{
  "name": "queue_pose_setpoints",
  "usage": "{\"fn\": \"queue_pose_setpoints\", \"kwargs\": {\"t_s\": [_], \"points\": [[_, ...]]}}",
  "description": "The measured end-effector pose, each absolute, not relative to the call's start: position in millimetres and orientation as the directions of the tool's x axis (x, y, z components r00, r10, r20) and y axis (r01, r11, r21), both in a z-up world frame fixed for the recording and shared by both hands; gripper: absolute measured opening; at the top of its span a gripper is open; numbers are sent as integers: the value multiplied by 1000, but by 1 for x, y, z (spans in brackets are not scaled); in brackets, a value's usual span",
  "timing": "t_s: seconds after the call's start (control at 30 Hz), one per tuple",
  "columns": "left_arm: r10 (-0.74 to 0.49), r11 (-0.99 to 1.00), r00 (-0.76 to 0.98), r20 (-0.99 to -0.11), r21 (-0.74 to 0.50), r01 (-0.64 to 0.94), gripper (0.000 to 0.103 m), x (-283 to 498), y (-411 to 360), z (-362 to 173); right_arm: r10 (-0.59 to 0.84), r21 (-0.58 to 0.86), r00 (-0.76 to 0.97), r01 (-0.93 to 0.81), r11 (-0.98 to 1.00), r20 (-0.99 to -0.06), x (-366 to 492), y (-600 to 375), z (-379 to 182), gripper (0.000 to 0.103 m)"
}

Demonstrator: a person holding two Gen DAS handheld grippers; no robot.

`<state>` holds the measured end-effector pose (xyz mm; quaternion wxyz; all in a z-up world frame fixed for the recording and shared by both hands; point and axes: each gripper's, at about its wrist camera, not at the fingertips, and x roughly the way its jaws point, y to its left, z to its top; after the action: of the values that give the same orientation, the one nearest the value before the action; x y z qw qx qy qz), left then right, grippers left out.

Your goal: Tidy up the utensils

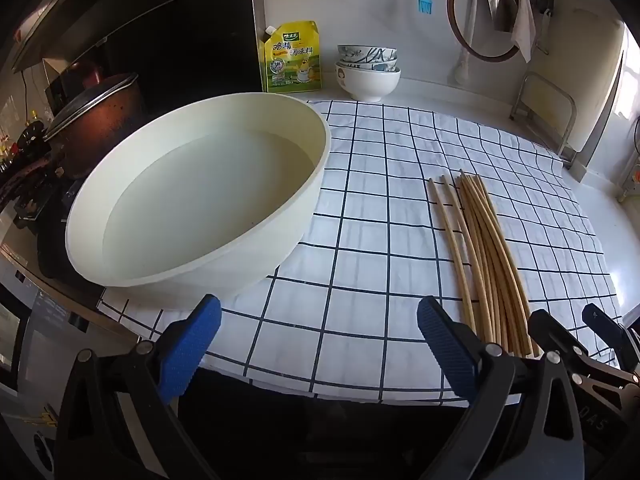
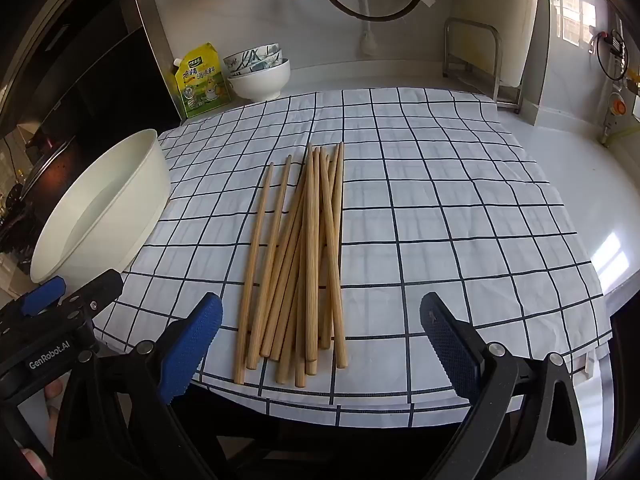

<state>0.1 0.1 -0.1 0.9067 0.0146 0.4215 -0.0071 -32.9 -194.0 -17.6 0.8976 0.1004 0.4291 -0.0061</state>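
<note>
While chopsticks (image 2: 298, 264) lie untouched in loose heap on checked cloth (image 2: 440, 200) beside basin (image 1: 192, 200), task unstarted: left hand-held gripper (image 1: 318, 344), right hand-held gripper (image 2: 320, 344) both spread wide, empty, hovering near table edge.

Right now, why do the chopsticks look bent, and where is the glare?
Left wrist view: the fisheye lens bows the chopsticks near its edge. Right wrist view: centred, they look straight; window light glares on the counter at right. Both views go black in the corners.
</note>
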Motion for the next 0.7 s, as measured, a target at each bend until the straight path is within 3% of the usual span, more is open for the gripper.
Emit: {"fn": "queue_pose_setpoints", "kwargs": {"t_s": [0.7], "points": [[2,999,648,-761,27,29,97,-2,-4,0,73,175,634,99,979,-770,-34,-196,-17,95]]}}
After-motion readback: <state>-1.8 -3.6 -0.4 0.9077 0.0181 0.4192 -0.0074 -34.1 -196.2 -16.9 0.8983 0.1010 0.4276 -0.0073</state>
